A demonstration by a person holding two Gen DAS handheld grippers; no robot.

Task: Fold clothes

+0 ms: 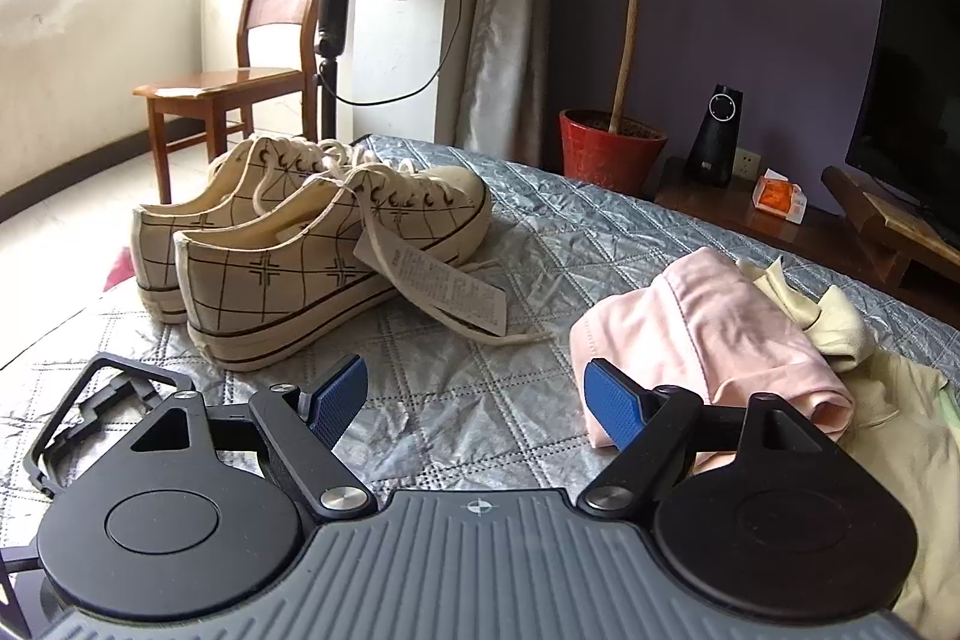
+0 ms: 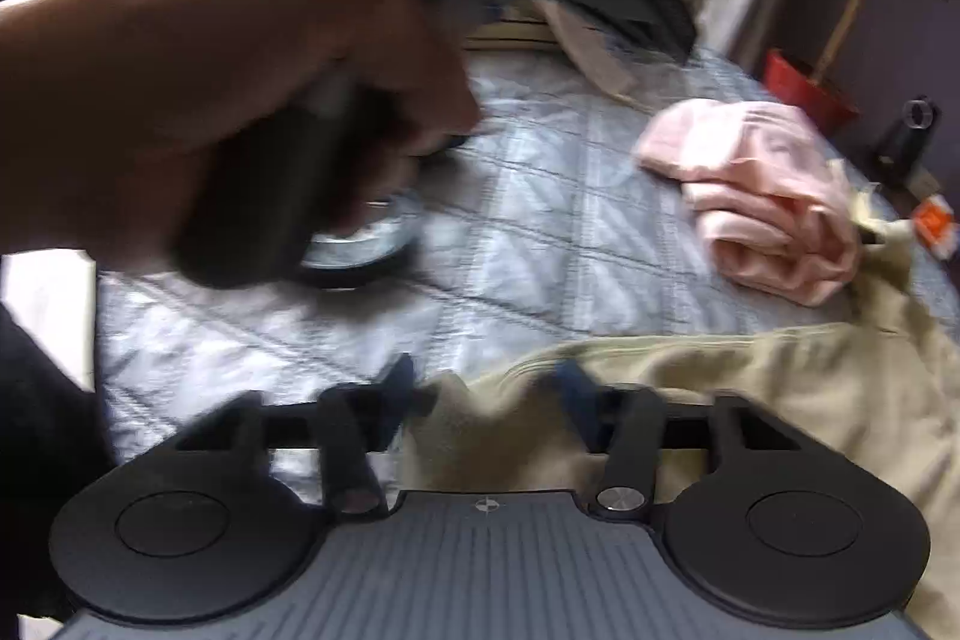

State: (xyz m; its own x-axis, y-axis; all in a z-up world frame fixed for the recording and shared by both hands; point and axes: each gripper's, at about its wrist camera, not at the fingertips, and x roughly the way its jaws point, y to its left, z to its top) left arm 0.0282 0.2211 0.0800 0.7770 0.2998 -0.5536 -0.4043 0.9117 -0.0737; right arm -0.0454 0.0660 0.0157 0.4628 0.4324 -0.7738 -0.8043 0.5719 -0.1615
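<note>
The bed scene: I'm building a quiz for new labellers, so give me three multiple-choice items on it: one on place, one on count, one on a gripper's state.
1. Where are the sneakers? A on the chair; B on the grey quilt; C on the floor.
2. How many sneakers? A one; B two; C three.
3. The left gripper is: A open, empty; B shut on pink cloth; C shut on a shoelace.

Answers: 1 B, their soles rest on the quilt. 2 B, a pair stands side by side. 3 A, its blue pads stand wide apart over bare quilt, the pink garment beside them.
</note>
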